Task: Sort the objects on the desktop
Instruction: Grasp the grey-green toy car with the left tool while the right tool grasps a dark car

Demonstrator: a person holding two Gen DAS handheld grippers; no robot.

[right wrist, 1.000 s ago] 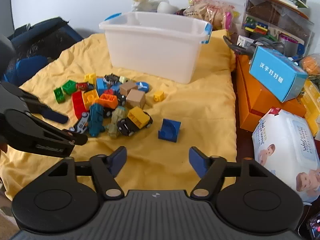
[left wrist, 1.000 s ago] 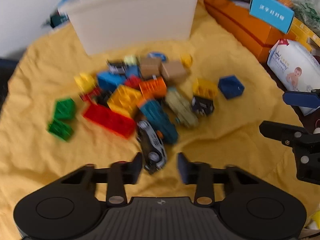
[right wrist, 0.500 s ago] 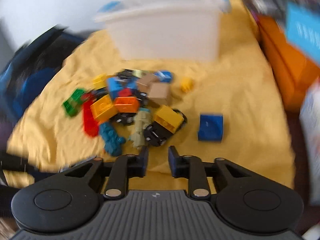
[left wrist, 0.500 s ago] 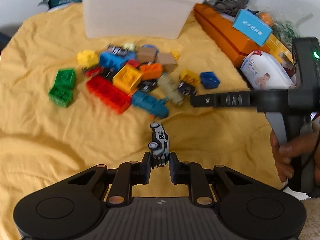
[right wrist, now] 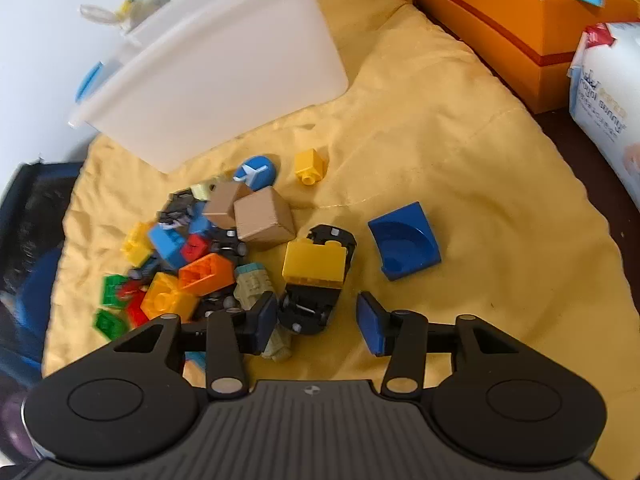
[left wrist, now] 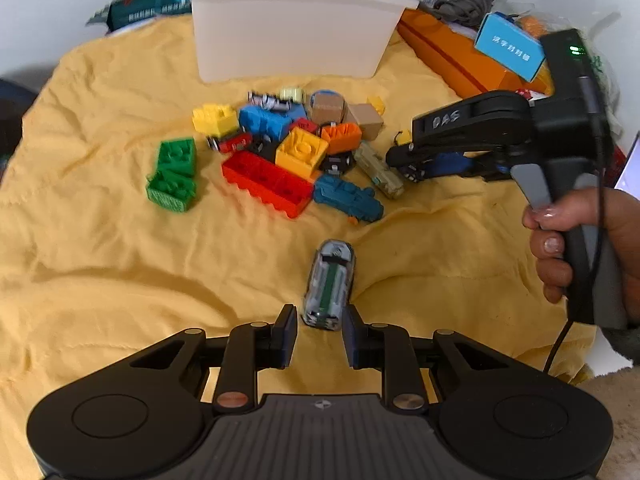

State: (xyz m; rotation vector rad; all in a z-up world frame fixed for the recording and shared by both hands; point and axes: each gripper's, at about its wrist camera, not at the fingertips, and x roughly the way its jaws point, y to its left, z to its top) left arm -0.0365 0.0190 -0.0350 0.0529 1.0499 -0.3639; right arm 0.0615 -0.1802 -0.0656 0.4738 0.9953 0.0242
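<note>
Lying on the yellow cloth (left wrist: 120, 272) just ahead of the left gripper (left wrist: 319, 334), the grey toy car (left wrist: 330, 284) points its long axis almost straight away from the camera, tilted slightly right at the far end, green stripe up. That gripper's jaws have just been opening; the car's near end sits at their tips with a gap on either side, no pad pressing it. The right gripper (right wrist: 317, 322) has also just been opening; its jaws stand spread around the near end of a black toy car (right wrist: 316, 300), whose long axis runs away and a little right, a yellow brick (right wrist: 314, 262) on its top. The left pad is just beside the car, the right one apart. Beyond lie the mixed brick pile (left wrist: 280, 148) and a blue curved block (right wrist: 404, 240). Farthest stands the white bin (left wrist: 292, 24).
</note>
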